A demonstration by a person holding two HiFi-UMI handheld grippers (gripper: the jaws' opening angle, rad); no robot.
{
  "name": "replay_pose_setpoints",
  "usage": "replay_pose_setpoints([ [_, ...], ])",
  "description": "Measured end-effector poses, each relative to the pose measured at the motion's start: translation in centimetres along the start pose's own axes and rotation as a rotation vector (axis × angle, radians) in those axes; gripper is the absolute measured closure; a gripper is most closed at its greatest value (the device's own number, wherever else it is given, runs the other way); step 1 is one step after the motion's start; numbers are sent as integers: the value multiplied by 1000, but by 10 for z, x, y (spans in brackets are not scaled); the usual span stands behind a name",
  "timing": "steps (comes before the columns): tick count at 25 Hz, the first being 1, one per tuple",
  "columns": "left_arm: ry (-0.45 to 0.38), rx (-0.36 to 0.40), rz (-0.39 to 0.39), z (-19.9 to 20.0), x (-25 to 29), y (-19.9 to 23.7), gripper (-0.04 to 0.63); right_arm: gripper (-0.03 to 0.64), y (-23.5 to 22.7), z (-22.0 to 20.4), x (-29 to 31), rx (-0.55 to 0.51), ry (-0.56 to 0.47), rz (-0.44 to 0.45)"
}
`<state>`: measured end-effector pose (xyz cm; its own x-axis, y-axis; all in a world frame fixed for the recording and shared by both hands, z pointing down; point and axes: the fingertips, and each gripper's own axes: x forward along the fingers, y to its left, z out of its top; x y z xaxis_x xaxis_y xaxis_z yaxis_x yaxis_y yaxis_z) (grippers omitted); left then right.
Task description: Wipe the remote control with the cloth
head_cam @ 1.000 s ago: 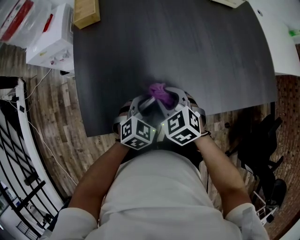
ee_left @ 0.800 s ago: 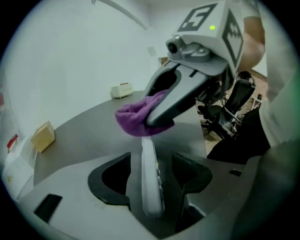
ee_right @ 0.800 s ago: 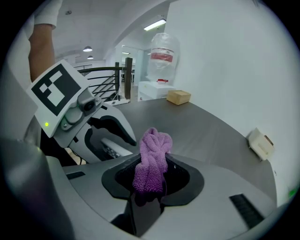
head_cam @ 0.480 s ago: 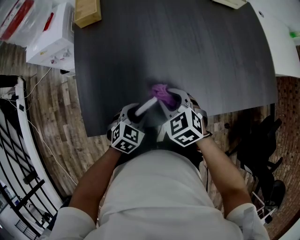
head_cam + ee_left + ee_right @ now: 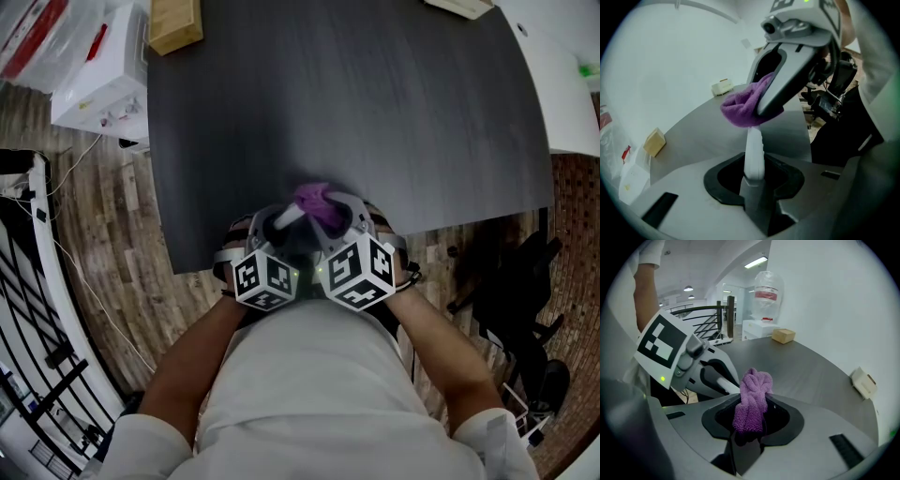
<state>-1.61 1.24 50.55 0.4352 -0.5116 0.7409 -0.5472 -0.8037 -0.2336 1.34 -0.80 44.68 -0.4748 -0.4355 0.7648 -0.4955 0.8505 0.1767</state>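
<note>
Both grippers hover over the front edge of the dark table (image 5: 375, 112). A slim white remote control (image 5: 753, 152) stands up between the jaws of my left gripper (image 5: 753, 180), which are closing on it and hold it clear of the table. My right gripper (image 5: 750, 427) is shut on a bunched purple cloth (image 5: 752, 399). The cloth (image 5: 743, 105) rests against the remote's far tip. In the head view the remote (image 5: 289, 217) points up and right into the cloth (image 5: 314, 199), with the left gripper (image 5: 277, 225) and right gripper (image 5: 330, 214) side by side.
A wooden block (image 5: 173, 23) lies at the table's far left corner. A white appliance (image 5: 101, 80) stands on the floor left of the table, by a black railing (image 5: 37, 281). A black chair (image 5: 516, 281) stands at the right. A small white box (image 5: 864, 382) lies far across the table.
The left gripper drew back to the lower left with the remote, then came in again beside the right gripper. The cloth now sits on the remote's tip.
</note>
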Motion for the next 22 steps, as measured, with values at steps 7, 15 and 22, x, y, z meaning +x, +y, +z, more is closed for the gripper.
replay_pose_setpoints([
  [7,24,-177,-49,-7,7,-5,491,495,54,25,12,-3,-117,128],
  [15,31,-227,-3,-12,7,3,489,495,53,31,12,117,-183,257],
  [22,55,55,89,-11,4,4,489,495,28,20,11,107,-149,129],
])
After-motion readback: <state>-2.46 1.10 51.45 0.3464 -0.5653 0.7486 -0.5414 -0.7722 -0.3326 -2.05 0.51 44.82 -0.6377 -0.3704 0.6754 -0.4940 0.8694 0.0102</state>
